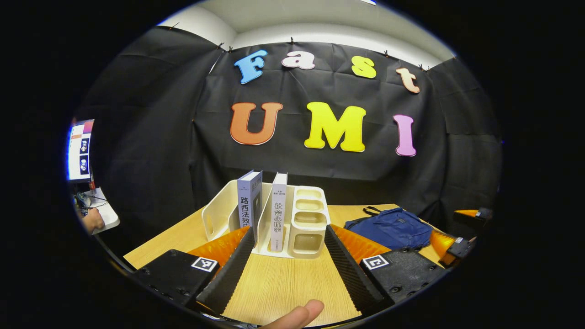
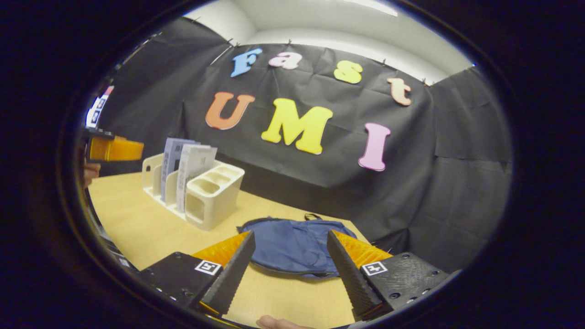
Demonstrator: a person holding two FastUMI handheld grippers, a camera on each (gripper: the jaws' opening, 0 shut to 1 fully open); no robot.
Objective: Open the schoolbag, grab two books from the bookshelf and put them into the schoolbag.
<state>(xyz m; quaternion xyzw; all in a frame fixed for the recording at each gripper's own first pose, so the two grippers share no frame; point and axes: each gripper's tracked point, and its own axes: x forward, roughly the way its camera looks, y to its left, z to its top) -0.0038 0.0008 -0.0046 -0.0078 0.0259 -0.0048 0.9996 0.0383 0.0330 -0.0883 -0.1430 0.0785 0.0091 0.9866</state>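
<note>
Holding both grippers spread and empty over the bench (image 1: 283,283), I have the left gripper (image 1: 289,256) lined up on the bookshelf (image 1: 311,219) and the right gripper (image 2: 289,265) just short of the schoolbag (image 2: 292,244), which lies flat and closed beside it. Two books (image 1: 250,196) stand upright in the slots; their spines carry Chinese titles I leave unread. My worry: limp fabric may bunch and slide when I try to open the bag.
</note>
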